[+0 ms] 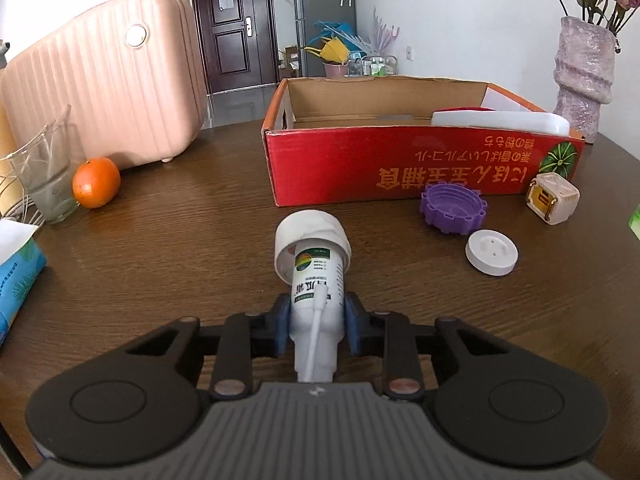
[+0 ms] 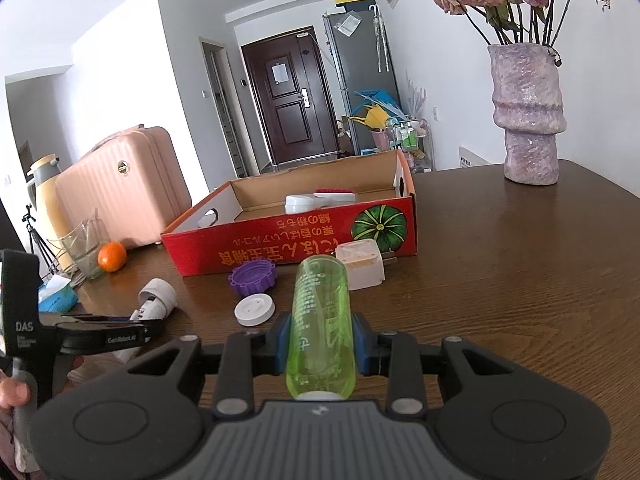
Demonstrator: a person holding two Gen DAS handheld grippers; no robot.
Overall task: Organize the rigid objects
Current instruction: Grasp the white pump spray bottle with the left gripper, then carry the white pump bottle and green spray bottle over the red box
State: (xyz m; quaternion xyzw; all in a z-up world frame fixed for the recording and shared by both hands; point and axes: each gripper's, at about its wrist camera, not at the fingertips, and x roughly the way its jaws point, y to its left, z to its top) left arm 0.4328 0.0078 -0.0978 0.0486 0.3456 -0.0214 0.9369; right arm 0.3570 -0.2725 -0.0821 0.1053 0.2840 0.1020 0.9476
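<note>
My left gripper (image 1: 316, 320) is shut on a white bottle (image 1: 314, 280) with a wide white cap, lying on the brown table (image 1: 180, 240); the blue pads press its sides. My right gripper (image 2: 322, 344) is shut on a clear green bottle (image 2: 322, 320), which points forward. The left gripper (image 2: 148, 326) with the white bottle (image 2: 158, 300) also shows at the left of the right wrist view. A red cardboard box (image 1: 400, 168) stands open ahead, with white items (image 1: 500, 120) inside. Loose in front of the box lie a purple ring lid (image 1: 452, 208), a white round disc (image 1: 491, 252) and a cream cube-shaped plug (image 1: 552, 200).
A pink suitcase (image 1: 108, 92), a glass (image 1: 48, 176) and an orange (image 1: 96, 182) stand at the left. A blue tissue pack (image 1: 16, 280) lies at the left edge. A purple vase (image 2: 528, 112) with dried roses stands at the back right. A hand (image 2: 12, 392) holds the left gripper's handle.
</note>
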